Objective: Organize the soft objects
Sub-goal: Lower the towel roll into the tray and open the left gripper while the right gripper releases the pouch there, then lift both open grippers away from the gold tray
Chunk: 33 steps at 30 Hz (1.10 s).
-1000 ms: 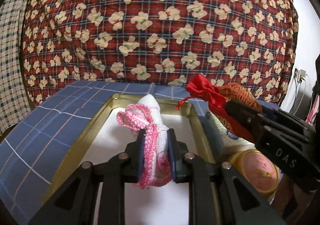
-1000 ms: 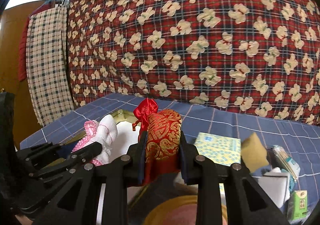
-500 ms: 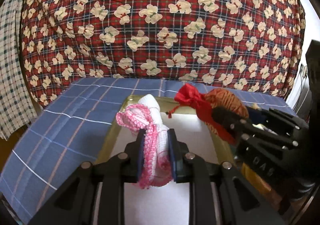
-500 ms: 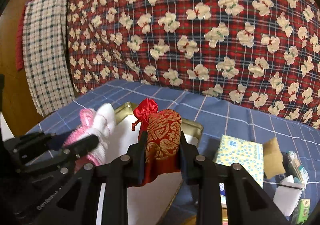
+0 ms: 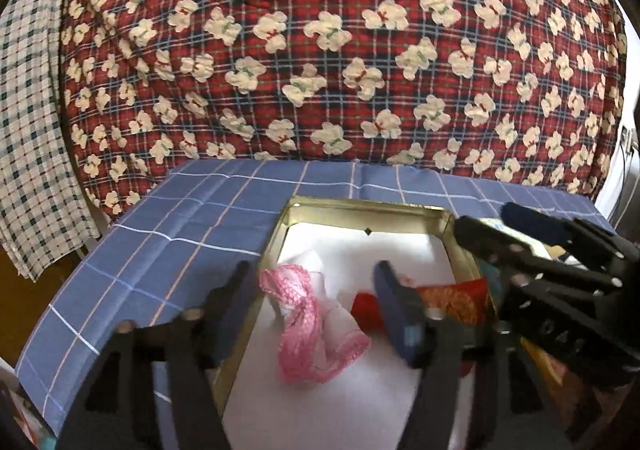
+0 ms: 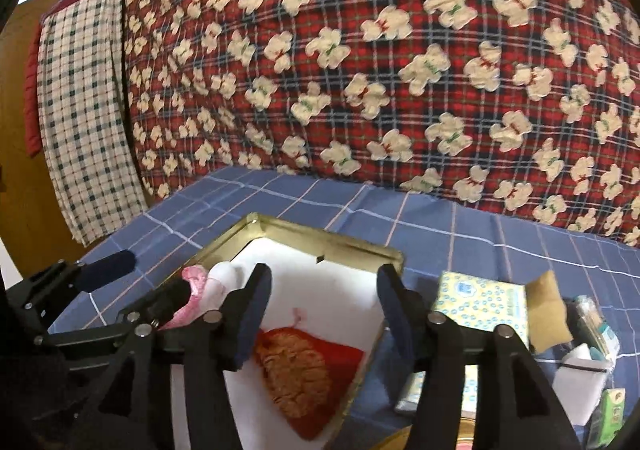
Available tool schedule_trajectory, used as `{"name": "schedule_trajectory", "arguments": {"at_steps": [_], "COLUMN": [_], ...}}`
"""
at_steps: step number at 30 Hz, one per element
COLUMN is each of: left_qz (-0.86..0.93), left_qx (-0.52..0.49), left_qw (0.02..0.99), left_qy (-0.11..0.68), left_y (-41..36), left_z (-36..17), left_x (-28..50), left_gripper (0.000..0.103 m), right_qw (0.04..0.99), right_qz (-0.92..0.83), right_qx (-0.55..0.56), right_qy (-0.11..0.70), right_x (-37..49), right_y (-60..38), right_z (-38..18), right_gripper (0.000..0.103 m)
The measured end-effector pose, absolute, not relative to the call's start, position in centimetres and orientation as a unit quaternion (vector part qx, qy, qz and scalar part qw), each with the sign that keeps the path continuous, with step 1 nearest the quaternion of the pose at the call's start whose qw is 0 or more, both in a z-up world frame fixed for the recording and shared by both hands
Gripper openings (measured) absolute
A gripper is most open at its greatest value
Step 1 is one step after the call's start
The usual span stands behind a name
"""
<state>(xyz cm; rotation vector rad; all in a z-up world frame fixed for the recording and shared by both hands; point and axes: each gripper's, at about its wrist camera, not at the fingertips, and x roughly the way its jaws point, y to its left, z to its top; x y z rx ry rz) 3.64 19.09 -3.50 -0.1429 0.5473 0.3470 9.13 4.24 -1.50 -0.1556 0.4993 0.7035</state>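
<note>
Two big cloths fill most of the room from where I stand: a red plaid quilt [image 5: 340, 50] printed with cream bears, draped upright at the back, and a blue checked tablecloth [image 5: 168, 234] spread flat below it. On that cloth sits a gold-rimmed tin tray [image 5: 360, 207] lined in white, its near end cut off behind the tools. The left gripper [image 5: 312, 290] hangs over the tray's left side with its jaws spread wide and nothing between them; the right gripper [image 6: 324, 290] is likewise wide apart above the tray. Both soft things lie inside the tray: a white knitted piece with a pink crocheted edge [image 5: 312, 330], crumpled and floppy, toward the left, and a red-and-gold brocade pouch [image 6: 304, 366] lying flat toward the right wall, partly hidden behind a finger in the left view. Just right of the tray is a patterned tissue pack [image 6: 480, 302], then a tan cushion [image 6: 550, 314]. Beyond these, small packets at the right edge are cut off and too blurred to name. A checked towel [image 6: 84, 110] hangs at far left.
</note>
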Motion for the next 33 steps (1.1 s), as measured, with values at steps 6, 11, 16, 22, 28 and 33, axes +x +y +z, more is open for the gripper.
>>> {"name": "schedule_trajectory", "arguments": {"at_steps": [6,11,16,22,28,33], "left_qz": [0.169,0.145,0.109,0.049,-0.006,-0.028], "left_qx": [-0.085,-0.083,-0.071,-0.053,-0.019,-0.005], "left_qw": [0.949,0.957,0.964,0.970,0.968,0.965], "left_qy": [0.252,0.239,0.233,0.233,0.250,0.259], "left_y": [18.6,16.0,12.7,7.4,1.8,-1.0], "left_z": [-2.9,-2.3,-2.0,-2.0,-2.4,-2.5], "left_x": [2.7,1.9,1.6,2.1,3.2,4.0], "left_gripper": [0.085,0.090,0.092,0.093,0.093,0.093], "right_qw": [0.916,0.923,0.938,0.956,0.964,0.959], "right_qz": [0.336,0.333,0.298,0.221,0.136,0.103], "right_qx": [-0.051,-0.048,-0.050,-0.032,-0.017,0.001], "right_qy": [0.211,0.187,0.168,0.190,0.229,0.263], "right_x": [8.1,7.1,6.5,6.7,7.4,8.1], "right_y": [1.4,-1.1,-6.9,-16.6,-26.1,-30.9], "right_z": [-0.1,0.6,0.6,-0.8,-3.3,-5.2], "right_gripper": [0.075,0.075,0.075,0.075,0.075,0.075]}}
